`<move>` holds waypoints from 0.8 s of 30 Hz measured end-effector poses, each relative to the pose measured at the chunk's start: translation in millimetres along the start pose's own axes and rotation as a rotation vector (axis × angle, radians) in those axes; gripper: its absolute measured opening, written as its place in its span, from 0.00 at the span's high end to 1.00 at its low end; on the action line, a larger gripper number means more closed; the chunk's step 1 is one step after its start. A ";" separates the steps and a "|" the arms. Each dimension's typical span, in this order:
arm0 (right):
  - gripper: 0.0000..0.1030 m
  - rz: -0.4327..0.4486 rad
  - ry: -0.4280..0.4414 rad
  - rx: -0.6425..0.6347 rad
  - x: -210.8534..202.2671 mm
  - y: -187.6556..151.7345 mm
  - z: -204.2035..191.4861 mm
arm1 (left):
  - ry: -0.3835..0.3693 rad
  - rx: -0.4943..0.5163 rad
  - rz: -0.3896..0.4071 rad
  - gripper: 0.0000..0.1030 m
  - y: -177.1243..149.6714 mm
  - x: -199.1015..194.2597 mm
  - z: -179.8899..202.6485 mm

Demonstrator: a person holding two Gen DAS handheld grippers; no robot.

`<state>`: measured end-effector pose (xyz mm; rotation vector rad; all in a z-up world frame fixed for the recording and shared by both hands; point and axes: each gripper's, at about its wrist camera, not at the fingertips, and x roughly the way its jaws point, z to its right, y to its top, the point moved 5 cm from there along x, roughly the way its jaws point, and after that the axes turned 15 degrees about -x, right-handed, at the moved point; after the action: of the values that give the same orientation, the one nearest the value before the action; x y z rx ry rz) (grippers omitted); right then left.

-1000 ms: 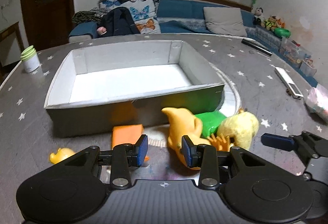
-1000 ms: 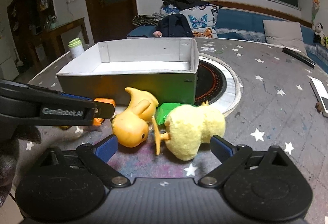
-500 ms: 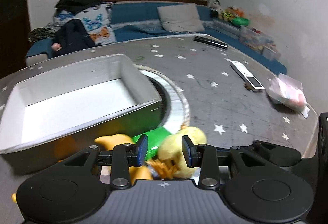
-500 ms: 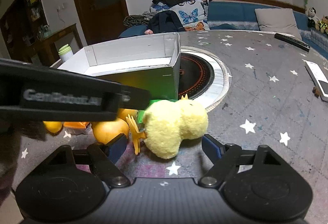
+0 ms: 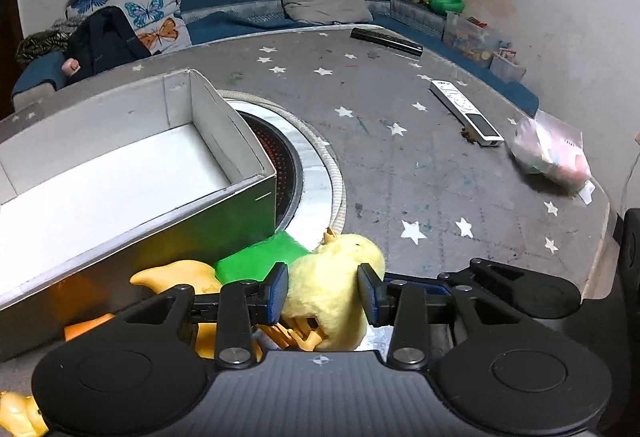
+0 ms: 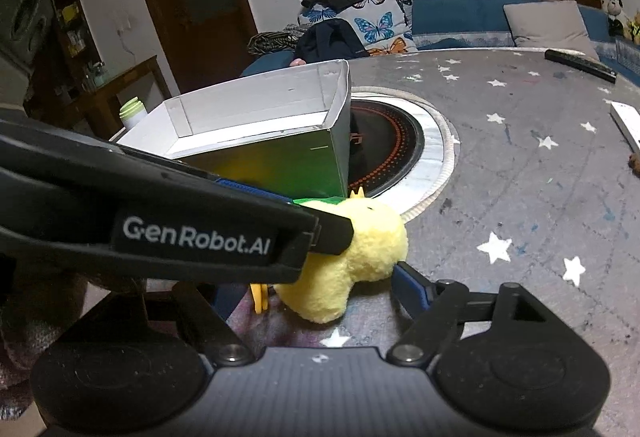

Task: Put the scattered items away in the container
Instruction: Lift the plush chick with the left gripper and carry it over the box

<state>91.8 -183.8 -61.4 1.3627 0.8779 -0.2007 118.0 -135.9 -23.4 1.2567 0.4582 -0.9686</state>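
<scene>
Yellow plush chick (image 5: 340,277), on the table (image 5: 420,173) near the box (image 5: 224,193), now sat between my left gripper (image 5: 323,292) fingers, opening wide, ungripped; my right gripper (image 6: 320,297) was closing around it.

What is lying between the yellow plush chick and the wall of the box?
A green block lies there, against the box wall and beside the plush chick. The left wrist view shows it best.
</scene>
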 end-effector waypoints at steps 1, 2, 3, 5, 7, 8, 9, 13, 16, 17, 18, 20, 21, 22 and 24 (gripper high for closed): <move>0.23 0.001 0.002 0.002 0.5 -0.2 0.7 | -0.001 -0.001 -0.004 0.60 0.2 1.4 -0.7; 0.24 0.001 0.004 0.004 0.6 -0.2 1.4 | -0.001 0.006 -0.004 0.60 0.2 2.0 -0.2; 0.24 0.001 0.006 0.006 1.1 0.0 1.7 | -0.001 0.015 -0.005 0.60 0.1 2.6 0.5; 0.24 0.001 0.004 0.006 1.4 -0.2 2.3 | 0.000 0.032 -0.002 0.60 -0.3 3.5 0.9; 0.25 0.002 0.003 0.006 1.6 -0.5 2.7 | -0.005 0.029 -0.001 0.61 0.1 3.1 -1.4; 0.26 0.004 0.005 0.007 0.9 -0.5 3.0 | -0.009 0.018 -0.002 0.61 0.5 2.4 -2.8; 0.27 0.007 0.005 0.009 0.1 -0.3 3.1 | -0.013 0.007 -0.002 0.62 0.9 1.5 -4.4; 0.28 0.022 -0.002 -0.003 -5.3 2.7 1.1 | -0.019 -0.014 0.009 0.64 1.1 -6.0 -8.4; 0.28 0.038 -0.005 -0.017 -9.7 6.3 -2.2 | -0.024 -0.020 0.029 0.65 2.7 -13.1 -10.3; 0.28 0.040 -0.006 -0.022 -9.8 7.1 -2.7 | -0.025 -0.019 0.032 0.66 2.9 -14.4 -10.8; 0.28 0.040 -0.006 -0.025 -9.3 7.5 -3.1 | -0.024 -0.020 0.031 0.66 2.7 -14.0 -12.1; 0.28 0.034 0.000 -0.017 -6.7 6.6 -3.0 | -0.024 -0.032 0.019 0.66 1.5 -11.0 -16.5; 0.28 0.031 0.004 -0.013 -5.4 6.0 -3.0 | -0.024 -0.037 0.013 0.66 0.8 -9.7 -18.5; 0.28 0.024 0.006 -0.013 -3.5 4.1 -2.9 | -0.026 -0.041 0.009 0.66 -0.2 -9.0 -19.9; 0.26 0.020 0.007 -0.019 -2.5 2.7 -3.8 | -0.028 -0.038 0.008 0.65 -0.6 -9.6 -21.9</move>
<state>90.1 -180.6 -57.6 1.3550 0.8692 -0.1723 116.8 -112.0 -22.9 1.2085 0.4474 -0.9651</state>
